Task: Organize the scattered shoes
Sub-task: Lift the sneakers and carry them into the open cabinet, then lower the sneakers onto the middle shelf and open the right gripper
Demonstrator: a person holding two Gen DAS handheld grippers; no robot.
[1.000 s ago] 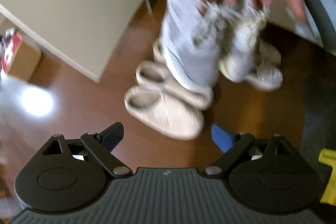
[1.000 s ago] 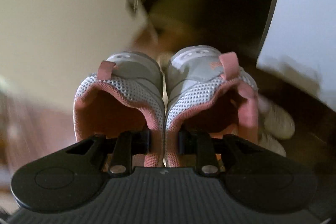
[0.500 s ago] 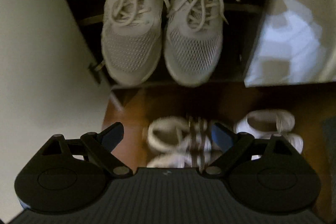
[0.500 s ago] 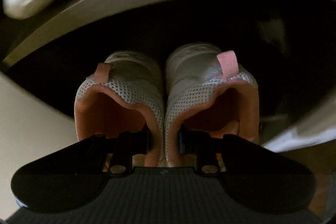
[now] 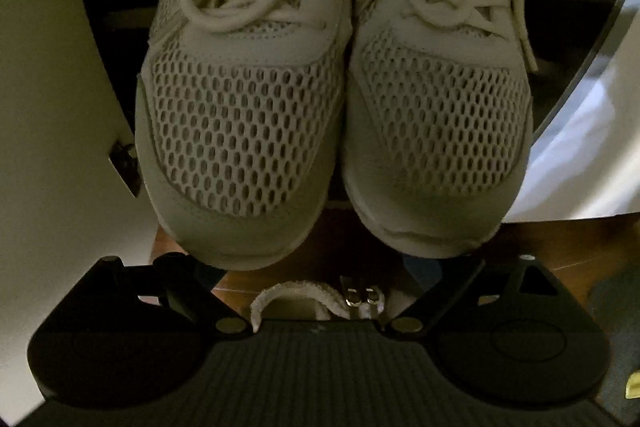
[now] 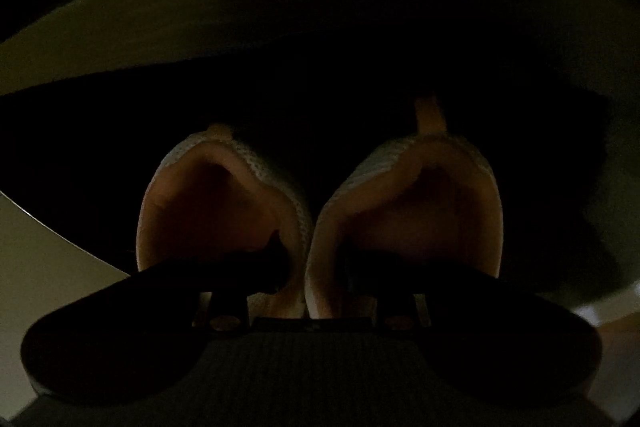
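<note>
While the right tongs (image 6: 308, 267) pinch the adjoining orange-lined collars of the white mesh sneakers (image 5: 336, 115) inside a dark shelf, the left tongs (image 5: 320, 277) stand wide under the rounded toes.

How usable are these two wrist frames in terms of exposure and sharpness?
Left wrist view: dim but sharp, with the mesh on the sneakers crisp, fisheye bending at the edges and a bright patch at the right. Right wrist view: heavily underexposed; only the sneakers' pink linings and the silhouette of the right gripper are readable.
</note>
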